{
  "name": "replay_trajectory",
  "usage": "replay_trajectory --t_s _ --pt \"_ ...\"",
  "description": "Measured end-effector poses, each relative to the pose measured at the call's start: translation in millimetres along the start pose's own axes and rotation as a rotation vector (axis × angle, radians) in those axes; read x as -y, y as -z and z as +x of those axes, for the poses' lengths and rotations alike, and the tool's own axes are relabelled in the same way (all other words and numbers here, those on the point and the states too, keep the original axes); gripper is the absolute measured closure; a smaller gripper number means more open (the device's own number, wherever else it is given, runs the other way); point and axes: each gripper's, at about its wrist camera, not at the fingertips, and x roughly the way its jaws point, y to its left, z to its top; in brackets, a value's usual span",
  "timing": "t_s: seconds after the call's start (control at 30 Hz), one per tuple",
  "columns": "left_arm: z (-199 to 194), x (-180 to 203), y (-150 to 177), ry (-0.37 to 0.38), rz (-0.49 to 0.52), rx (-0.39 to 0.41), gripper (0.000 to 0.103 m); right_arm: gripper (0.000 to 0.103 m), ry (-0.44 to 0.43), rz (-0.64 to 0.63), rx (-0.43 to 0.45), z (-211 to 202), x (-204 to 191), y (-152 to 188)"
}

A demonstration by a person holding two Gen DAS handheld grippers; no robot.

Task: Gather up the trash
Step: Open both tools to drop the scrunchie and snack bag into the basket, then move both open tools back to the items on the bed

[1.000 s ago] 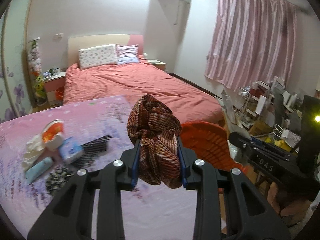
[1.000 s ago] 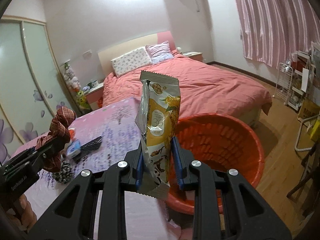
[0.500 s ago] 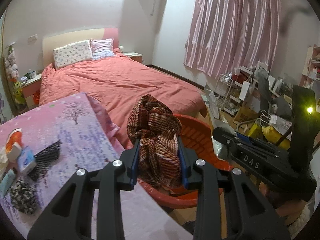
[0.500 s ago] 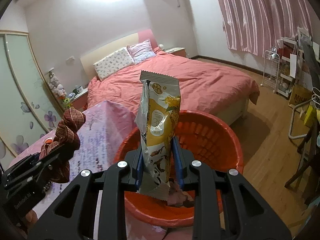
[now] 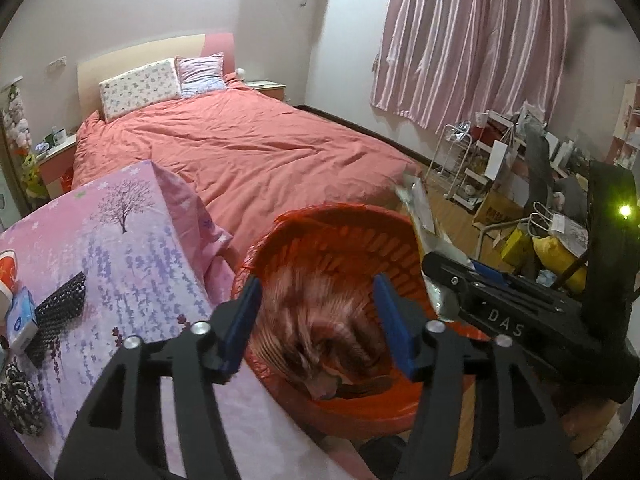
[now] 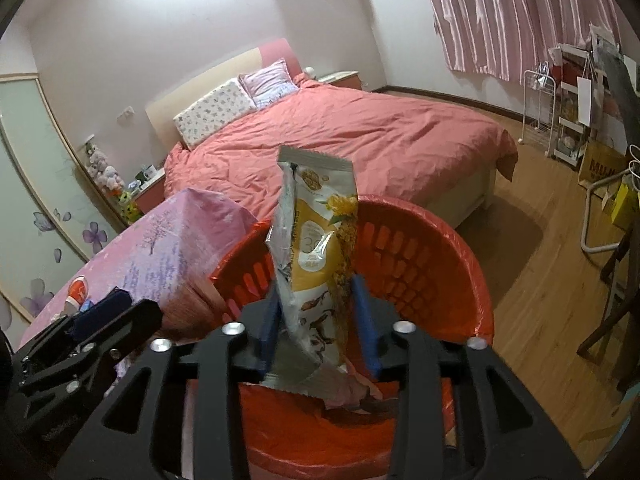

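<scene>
A: How far along is the trash collecting?

B: Part way, I'd judge. The left gripper (image 5: 316,322) hangs over the orange basket (image 5: 400,236), its jaws opening, and the striped brown cloth (image 5: 320,320) shows as a blur below them inside the basket, touching neither pad. The right gripper (image 6: 316,320) is over the same basket; its jaws are opening too, and the yellow snack wrapper (image 6: 316,256) stands between the pads, seemingly loose, not yet down.

A: What's left?

B: Beside the basket, on the pink floral tablecloth (image 5: 132,248), lie a black mesh piece (image 5: 60,300), a small blue packet (image 5: 22,316) and a dark patterned bundle (image 5: 20,404).

A: Does each view add anything?

B: Only the left wrist view shows those leftovers clearly. Only the right wrist view shows the wrapper's printed face and the scraps at the basket's bottom.
</scene>
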Motion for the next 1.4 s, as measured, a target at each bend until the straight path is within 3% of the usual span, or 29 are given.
replay_trajectory --t_s 0.17,0.6,0.93,1.17,1.4 --pt "0.1 -11.0 2.9 -0.027 -0.019 -0.011 0.038 0.045 0.018 0.005 -0.011 0.3 0.4 4.9" --pt "-49.4 -68.4 28.2 -0.159 -0.072 -0.001 0.031 0.042 0.013 -0.056 -0.018 -5.9 -26.7 7.6" --pt "-119.5 -166.5 64.9 -0.332 -0.222 0.024 0.03 0.038 -0.078 -0.207 -0.057 -8.7 -109.2 35.3" --pt "-173.0 -249.5 100.6 -0.5 -0.347 0.038 0.027 0.036 -0.22 -0.366 -0.109 -4.6 -202.2 69.1" --pt "-204.9 -306.1 135.3 -0.589 -0.421 0.017 0.026 0.033 -0.336 -0.464 -0.167 9.3 -280.5 98.9"
